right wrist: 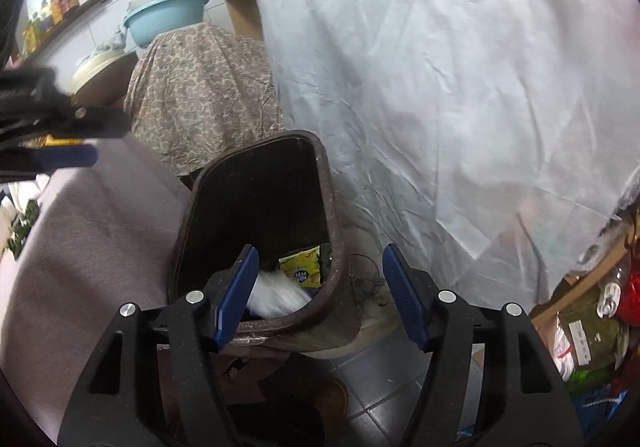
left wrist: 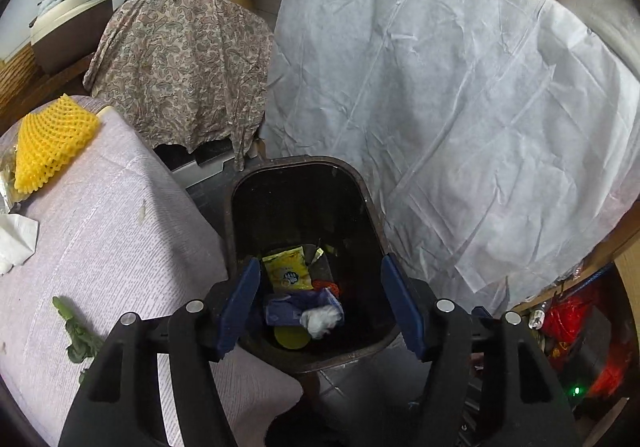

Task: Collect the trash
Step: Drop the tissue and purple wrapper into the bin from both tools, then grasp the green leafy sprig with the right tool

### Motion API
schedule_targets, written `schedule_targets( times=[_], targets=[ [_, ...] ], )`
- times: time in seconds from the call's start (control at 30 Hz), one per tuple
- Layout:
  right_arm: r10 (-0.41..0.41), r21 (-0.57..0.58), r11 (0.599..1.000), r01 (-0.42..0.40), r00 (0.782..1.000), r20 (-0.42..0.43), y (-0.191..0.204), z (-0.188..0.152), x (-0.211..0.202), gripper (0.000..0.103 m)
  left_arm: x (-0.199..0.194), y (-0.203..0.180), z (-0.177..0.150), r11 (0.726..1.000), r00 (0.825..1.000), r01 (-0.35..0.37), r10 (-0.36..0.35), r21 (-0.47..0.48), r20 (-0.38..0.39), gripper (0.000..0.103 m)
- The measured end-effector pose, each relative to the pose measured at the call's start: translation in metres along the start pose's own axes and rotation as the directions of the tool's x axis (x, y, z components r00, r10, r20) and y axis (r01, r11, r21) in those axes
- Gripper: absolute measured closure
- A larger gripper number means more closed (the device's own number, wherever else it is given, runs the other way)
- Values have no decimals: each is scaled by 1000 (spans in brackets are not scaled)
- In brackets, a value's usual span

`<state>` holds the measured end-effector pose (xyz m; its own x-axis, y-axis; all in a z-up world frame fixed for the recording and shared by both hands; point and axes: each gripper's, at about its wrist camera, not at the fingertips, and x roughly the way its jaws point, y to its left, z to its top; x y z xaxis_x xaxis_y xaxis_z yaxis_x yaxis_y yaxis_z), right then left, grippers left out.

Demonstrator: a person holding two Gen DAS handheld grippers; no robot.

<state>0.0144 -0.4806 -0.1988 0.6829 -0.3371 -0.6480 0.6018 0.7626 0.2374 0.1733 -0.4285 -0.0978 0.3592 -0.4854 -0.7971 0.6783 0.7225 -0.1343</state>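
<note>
Both claws hang over the dark bin, the left claw and the right claw each spread wide with nothing between the blue pads. Down in the bin lie a yellow packet, a purple wrapper and a white wad. More trash waits on the cloth-covered worktop: a green leafy scrap, white tissue and yellow foam netting. The right claw sits nearer the bin's rim, so a careless swing back could, I judge, knock or tip the bin. The light netting and limp leaf could slip from a loose pinch and drop to the floor.
</note>
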Motion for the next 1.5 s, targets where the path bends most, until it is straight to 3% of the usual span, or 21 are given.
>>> schedule_targets(
  times=[0.1, 0.37, 0.67, 0.87, 0.97, 1.1, 1.23, 1.43, 1.5],
  targets=[
    [33, -4, 999, -33, 999, 0, 7, 2, -6, 38, -23, 5, -7, 1000, 999, 6, -5, -4, 50, 26],
    [143, -79, 986, -144, 990, -10, 57, 3, -26, 38, -78, 42, -32, 998, 993, 19, -12, -59, 113, 17],
    [261, -208, 942, -264, 964, -43, 131, 1, -57, 38, -139, 86, -74, 996, 981, -59, 70, -68, 179, 10],
    [316, -322, 888, -328, 944, -92, 183, 1, -68, 37, -177, 132, -106, 965, 935, -231, 254, -121, 246, 6],
    [311, -386, 861, -331, 943, -116, 205, -1, -68, 37, -189, 156, -125, 942, 914, -306, 331, -138, 235, 6],
    [315, -423, 831, -362, 932, -179, 229, -1, -59, 37, -204, 191, -147, 912, 894, -356, 396, -202, 209, 6],
    [320, -410, 825, -388, 920, -228, 242, 4, -45, 37, -212, 216, -161, 882, 878, -393, 444, -258, 181, 6],
    [263, -440, 830, -343, 936, -234, 261, 4, -29, 38, -215, 239, -169, 865, 869, -416, 470, -281, 158, 6],
    [249, -445, 834, -327, 942, -225, 264, 6, -27, 49, -215, 241, -167, 863, 864, -430, 479, -266, 155, 6]
  ],
)
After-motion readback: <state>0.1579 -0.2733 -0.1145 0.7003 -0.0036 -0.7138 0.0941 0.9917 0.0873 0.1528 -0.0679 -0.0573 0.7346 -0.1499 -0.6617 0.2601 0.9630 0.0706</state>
